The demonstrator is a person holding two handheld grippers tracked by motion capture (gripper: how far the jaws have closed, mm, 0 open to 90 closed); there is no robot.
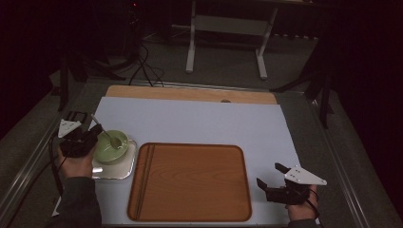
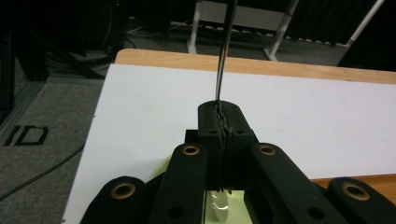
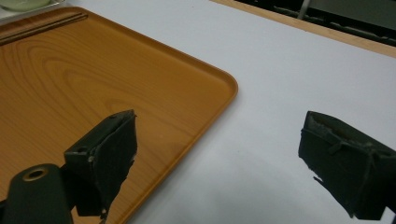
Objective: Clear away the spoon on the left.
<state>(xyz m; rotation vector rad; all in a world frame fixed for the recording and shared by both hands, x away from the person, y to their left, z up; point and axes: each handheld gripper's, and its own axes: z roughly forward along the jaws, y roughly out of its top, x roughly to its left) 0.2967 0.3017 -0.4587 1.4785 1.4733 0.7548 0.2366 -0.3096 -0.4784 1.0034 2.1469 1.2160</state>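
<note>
My left gripper (image 1: pixel 96 130) is at the table's left side, held by a hand, and its jaws are shut on the thin metal handle of a spoon (image 1: pixel 108 135). The spoon's bowl end rests in a pale green bowl (image 1: pixel 107 153) that stands on a small square silver tray (image 1: pixel 116 170). In the left gripper view the handle of the spoon (image 2: pixel 223 56) rises straight up out of my left gripper (image 2: pixel 223 111). My right gripper (image 1: pixel 270 174) hovers open at the front right, just past the wooden tray's right edge, with nothing between its jaws (image 3: pixel 219 135).
A large wooden tray (image 1: pixel 195 185) lies in the middle front on a white mat (image 1: pixel 199 121). Two thin dark sticks (image 1: pixel 142 178) lie along its left side. The wooden tabletop's far edge (image 1: pixel 190 93) shows behind the mat. A white table frame (image 1: pixel 228 28) stands farther back.
</note>
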